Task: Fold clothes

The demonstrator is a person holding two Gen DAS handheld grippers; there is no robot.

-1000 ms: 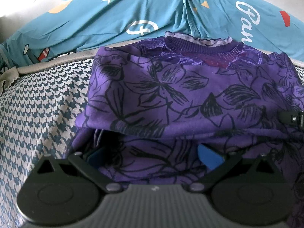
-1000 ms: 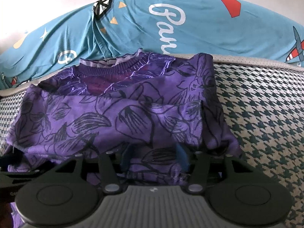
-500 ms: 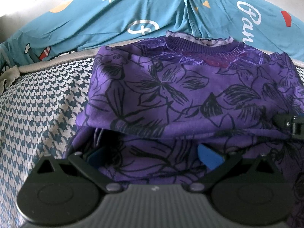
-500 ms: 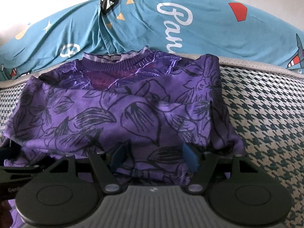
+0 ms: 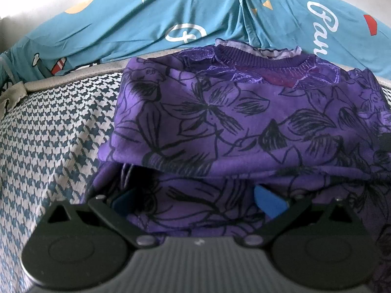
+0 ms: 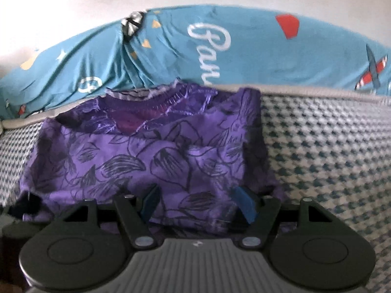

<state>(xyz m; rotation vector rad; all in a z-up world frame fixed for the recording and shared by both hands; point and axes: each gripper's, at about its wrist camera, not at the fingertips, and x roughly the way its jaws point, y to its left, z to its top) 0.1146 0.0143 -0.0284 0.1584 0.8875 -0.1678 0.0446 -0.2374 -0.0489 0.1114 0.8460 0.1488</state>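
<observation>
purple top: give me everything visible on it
The purple top is soft knit-looking fabric with black outlined flowers, a ribbed neckband and lace-like trim around it. It lies folded in layers on the houndstooth mattress, neck toward the teal printed bedding. The left gripper and right gripper both stand open at its near edge, fingers straddling fabric.

I see my left gripper (image 5: 195,201) low and level, jaws spread wide (blue pads (image 5: 268,204) well apart). My right gripper (image 6: 196,201) sits level too, jaws likewise parted, pads (image 6: 244,204) showing.
</observation>
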